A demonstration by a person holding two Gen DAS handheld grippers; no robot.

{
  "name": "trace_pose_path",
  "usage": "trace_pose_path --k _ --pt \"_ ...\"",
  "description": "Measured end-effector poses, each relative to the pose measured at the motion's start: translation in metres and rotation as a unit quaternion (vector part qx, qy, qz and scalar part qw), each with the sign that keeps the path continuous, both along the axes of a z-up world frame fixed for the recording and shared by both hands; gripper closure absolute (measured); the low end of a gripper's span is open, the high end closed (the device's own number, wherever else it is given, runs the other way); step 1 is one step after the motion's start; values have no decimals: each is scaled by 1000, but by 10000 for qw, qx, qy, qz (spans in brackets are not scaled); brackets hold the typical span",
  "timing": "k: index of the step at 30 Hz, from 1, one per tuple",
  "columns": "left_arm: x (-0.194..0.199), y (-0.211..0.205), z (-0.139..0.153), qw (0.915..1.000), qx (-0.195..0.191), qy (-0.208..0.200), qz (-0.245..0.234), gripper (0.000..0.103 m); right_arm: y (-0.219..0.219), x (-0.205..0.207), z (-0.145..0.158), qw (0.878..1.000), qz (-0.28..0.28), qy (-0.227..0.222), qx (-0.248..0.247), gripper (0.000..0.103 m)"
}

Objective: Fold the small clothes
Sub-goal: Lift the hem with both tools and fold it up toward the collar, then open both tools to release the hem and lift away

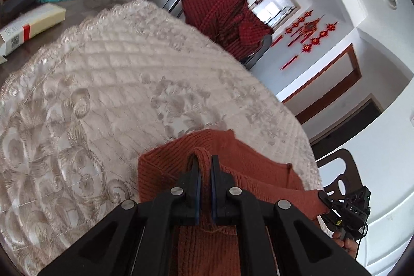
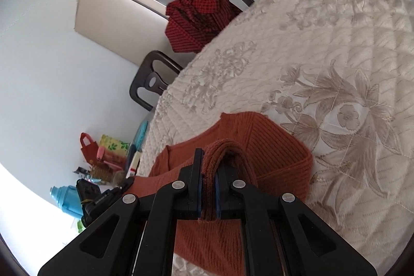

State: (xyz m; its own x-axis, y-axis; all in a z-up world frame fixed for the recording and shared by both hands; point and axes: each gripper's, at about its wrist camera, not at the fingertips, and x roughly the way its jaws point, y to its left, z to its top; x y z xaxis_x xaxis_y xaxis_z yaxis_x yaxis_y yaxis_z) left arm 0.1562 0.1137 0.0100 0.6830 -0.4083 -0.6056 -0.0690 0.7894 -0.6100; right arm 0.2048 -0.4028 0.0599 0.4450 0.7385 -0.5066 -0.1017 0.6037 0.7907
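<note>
We see the left gripper at lower centre, its fingers clamped on a fold of the rust-orange ribbed knit garment. The right gripper pinches a bunched edge likewise. The garment lies on the cream embroidered quilted cloth.

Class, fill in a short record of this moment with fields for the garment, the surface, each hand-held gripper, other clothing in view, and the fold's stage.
garment: rust-orange knit sweater, partly doubled over
surface: cream quilted embroidered cloth over a table
left hand-held gripper: shut on a pinched fold of the sweater
right hand-held gripper: shut on a bunched edge of the sweater
other clothing: red checked garment draped over a chair
stage: fold under way, both edges held
</note>
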Motion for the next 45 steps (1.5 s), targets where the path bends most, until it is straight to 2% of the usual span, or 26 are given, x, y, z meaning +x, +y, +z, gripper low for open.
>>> trace_pose_path --k 3,6,9,10,11,13,14,18,23,26,31,35,39,40,41,44,45 --pt "6 -1 -10 9998 -29 172 12 96 2 7 -16 9995 -47 294 -75 94" --pt "10 -2 -9 9998 -81 154 -14 95 1 9 -18 9993 -72 349 -64 93" --pt "18 -2 -6 9997 -142 187 -23 93 -2 13 -17 9991 -121 399 -6 89" --pt "20 -1 -6 9997 -160 191 -15 89 -3 15 -16 9991 -128 405 28 83" --pt "22 0 -4 9997 -184 181 21 80 -5 16 -15 9990 -161 397 79 78" --pt "25 4 -2 9996 -167 114 186 67 -6 18 -13 9989 -242 349 193 57" --pt "25 7 -1 9995 -186 91 247 67 -8 18 -12 9987 -320 311 249 54" --pt "26 11 6 9993 -80 -13 352 67 -15 20 -9 9977 -502 203 397 54" --pt "14 2 16 9992 264 -224 197 67 -10 12 2 9991 -411 -107 -3 54" --pt "11 -3 14 9991 376 -145 92 67 -3 9 4 9990 -287 -204 -258 54" --pt "-23 -20 20 9976 540 -283 -315 67 8 -11 15 9959 42 -535 -732 55" --pt "-50 -37 20 9937 875 -369 -599 67 20 -44 20 9883 391 -717 -1288 58" --pt "-63 -46 4 9863 1465 -230 -718 67 29 -71 14 9739 575 -821 -2037 59" --pt "-66 -46 3 9853 1518 -280 -731 67 28 -74 11 9702 569 -835 -2201 68" --pt "-69 -47 4 9845 1563 -315 -737 67 26 -76 9 9667 548 -892 -2335 72" --pt "-75 -50 14 9808 1791 -328 -691 67 21 -81 13 9632 465 -927 -2478 74" --pt "-77 -54 18 9798 1846 -365 -682 67 23 -84 18 9585 423 -995 -2638 74"
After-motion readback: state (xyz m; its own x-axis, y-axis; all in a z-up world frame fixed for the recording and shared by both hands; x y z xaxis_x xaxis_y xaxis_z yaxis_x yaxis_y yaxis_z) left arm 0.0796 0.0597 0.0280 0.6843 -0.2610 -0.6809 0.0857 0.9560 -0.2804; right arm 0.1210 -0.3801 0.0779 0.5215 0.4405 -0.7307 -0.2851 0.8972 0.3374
